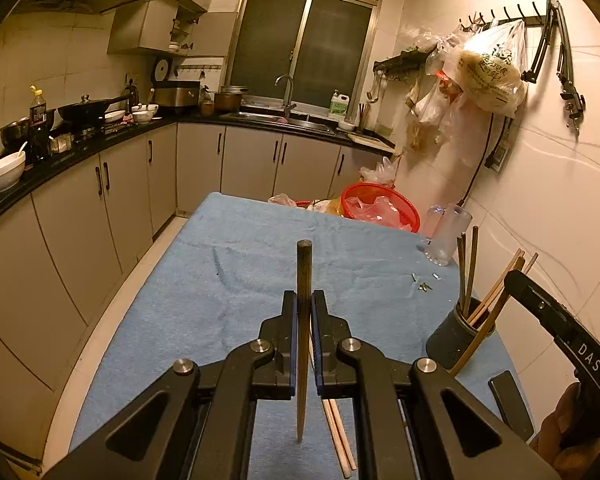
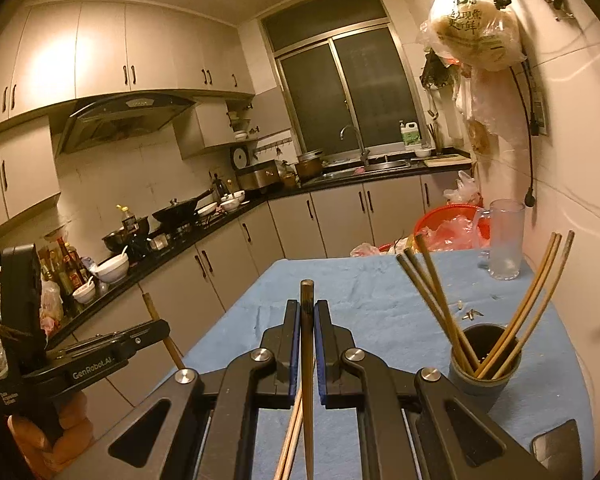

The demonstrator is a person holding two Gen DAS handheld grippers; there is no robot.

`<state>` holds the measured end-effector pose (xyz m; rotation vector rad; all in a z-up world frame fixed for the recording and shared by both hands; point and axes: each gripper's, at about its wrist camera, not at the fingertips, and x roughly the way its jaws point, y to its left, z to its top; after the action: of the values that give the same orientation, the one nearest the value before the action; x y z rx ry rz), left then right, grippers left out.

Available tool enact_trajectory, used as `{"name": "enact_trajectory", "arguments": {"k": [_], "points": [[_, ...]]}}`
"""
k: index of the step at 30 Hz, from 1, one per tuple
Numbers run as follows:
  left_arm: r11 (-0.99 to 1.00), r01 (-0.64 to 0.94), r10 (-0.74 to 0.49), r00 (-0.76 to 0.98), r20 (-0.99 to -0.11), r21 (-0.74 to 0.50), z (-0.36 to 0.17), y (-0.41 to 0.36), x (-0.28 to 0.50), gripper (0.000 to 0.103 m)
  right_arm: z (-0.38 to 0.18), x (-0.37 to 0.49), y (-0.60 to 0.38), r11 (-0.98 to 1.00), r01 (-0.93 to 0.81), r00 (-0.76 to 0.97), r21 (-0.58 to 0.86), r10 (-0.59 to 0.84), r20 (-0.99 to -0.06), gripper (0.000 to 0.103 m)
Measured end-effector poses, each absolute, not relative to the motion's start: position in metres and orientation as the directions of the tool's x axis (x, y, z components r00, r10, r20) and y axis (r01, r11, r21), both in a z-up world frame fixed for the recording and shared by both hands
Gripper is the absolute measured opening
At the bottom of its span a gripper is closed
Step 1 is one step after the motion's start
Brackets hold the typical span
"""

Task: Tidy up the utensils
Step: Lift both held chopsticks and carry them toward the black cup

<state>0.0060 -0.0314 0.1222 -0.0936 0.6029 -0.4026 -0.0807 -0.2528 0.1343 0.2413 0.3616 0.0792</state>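
Across the bench (image 1: pixel 228 264), which a blue towel covers, we hold both tools above the cloth. At its far end sit a red basket (image 1: pixel 384 200) with plastic inside and, just beside it toward the wall, a clear glass mug (image 2: pixel 506 240). Nearer on the right stands a dark holder cup (image 2: pixel 485 364) with several chopsticks leaning out of it, some dark and some pale; it rests close to the bench's right edge.

Our left tongs (image 1: pixel 304 300) are clenched on a dark chopstick (image 1: pixel 303 280), which runs between the pads and sticks out past their tips, its thin end pointing back toward us. Our right tongs (image 2: pixel 307 308) are clamped the same way on another dark chopstick (image 2: pixel 307 294). Under the tongs a pair of pale chopsticks (image 1: pixel 338 436) lies flat on the towel.

Small metallic bits (image 1: pixel 424 286) lie scattered on the cloth between the mug and the holder cup.
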Motion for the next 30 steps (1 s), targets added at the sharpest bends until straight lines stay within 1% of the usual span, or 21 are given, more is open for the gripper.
{"name": "enact_trajectory", "arguments": {"k": [16, 30], "points": [[0.913, 0.36, -0.406, 0.759, -0.51, -0.191, 0.136, -0.031, -0.006, 0.007, 0.143, -0.097, -0.285, 0.956, 0.027, 0.95, 0.291, 0.066, -0.306, 0.007], [0.885, 0.433, -0.456, 0.73, -0.509, -0.173, 0.155, -0.06, -0.017, 0.007, 0.15, -0.121, -0.328, 0.932, 0.085, 0.963, 0.352, 0.014, -0.269, 0.007]]}}
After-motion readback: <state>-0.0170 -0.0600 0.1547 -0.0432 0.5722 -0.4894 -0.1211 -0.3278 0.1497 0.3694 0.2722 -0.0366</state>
